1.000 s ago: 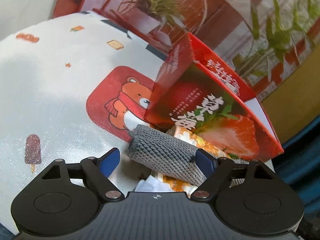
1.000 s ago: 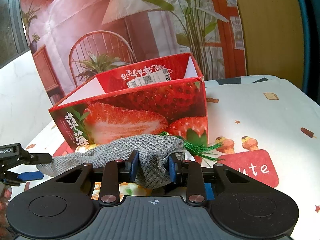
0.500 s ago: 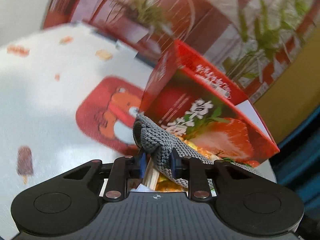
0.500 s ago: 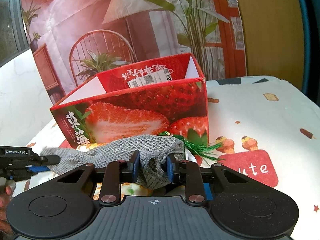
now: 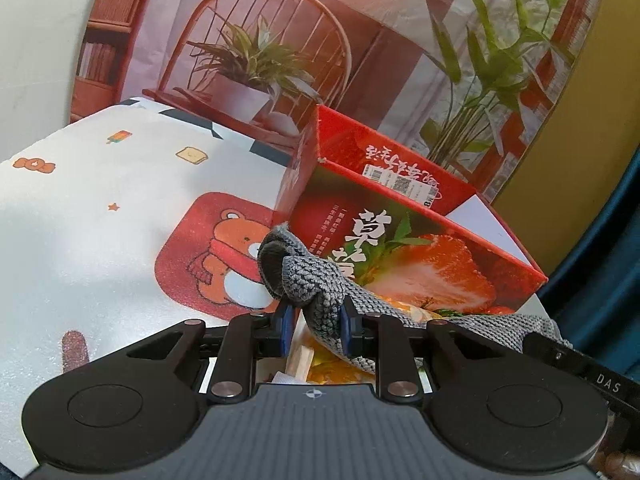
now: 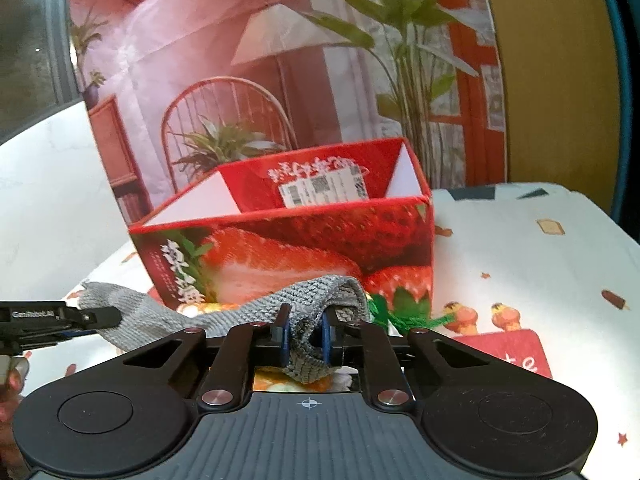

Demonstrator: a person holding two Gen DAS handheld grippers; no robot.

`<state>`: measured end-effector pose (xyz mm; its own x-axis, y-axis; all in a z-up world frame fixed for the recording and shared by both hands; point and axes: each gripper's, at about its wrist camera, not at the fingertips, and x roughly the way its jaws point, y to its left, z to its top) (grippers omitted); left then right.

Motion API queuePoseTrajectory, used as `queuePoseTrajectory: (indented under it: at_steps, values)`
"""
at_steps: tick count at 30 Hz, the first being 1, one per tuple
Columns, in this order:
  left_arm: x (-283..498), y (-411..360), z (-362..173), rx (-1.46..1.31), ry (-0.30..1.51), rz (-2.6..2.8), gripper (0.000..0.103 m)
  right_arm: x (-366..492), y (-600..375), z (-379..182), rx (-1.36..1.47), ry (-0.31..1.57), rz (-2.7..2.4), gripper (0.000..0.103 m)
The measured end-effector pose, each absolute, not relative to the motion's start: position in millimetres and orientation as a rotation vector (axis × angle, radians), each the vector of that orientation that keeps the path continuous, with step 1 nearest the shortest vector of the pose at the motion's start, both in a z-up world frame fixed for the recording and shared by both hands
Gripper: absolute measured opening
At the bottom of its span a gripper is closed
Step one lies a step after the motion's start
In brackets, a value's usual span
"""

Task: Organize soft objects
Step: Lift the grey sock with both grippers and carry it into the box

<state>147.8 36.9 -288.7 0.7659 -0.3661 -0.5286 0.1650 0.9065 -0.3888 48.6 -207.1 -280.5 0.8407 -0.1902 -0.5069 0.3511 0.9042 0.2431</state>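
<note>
Grey knit cloth (image 5: pixel 316 280) stretches between both grippers in front of the strawberry box (image 6: pixel 304 240), near the surface's (image 5: pixel 100 220) front edge. The left gripper (image 5: pixel 314 330) has its fingers clamped on one end; the right gripper's (image 6: pixel 305 334) fingers, just closing further, pinch the other.

Grey knit cloth (image 5: pixel 316 284) stretched in front of strawberry box (image 6: pixel 320 240); ends bunched

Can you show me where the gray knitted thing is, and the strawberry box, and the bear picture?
gray knitted cloth (image 5: pixel 310 280), left wrist view, bunched part above the gripper.
strawberry box (image 6: pixel 304 252), right wrist view, front wall.
bear picture (image 5: pixel 232 264), left wrist view, bear's body on the tablecloth.
</note>
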Motion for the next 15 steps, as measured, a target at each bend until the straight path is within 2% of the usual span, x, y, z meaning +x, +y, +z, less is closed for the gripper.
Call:
queuePoseTrajectory:
  at_steps: [9,15]
  values:
    - [144,36,-283,-0.295,0.609,-0.321,0.023,48,-199,-269,0.290,0.474,-0.265,0.012]
    - [136,35,-258,-0.250,0.506,-0.342,0.023,45,-198,-251,0.251,0.431,-0.252,0.012]
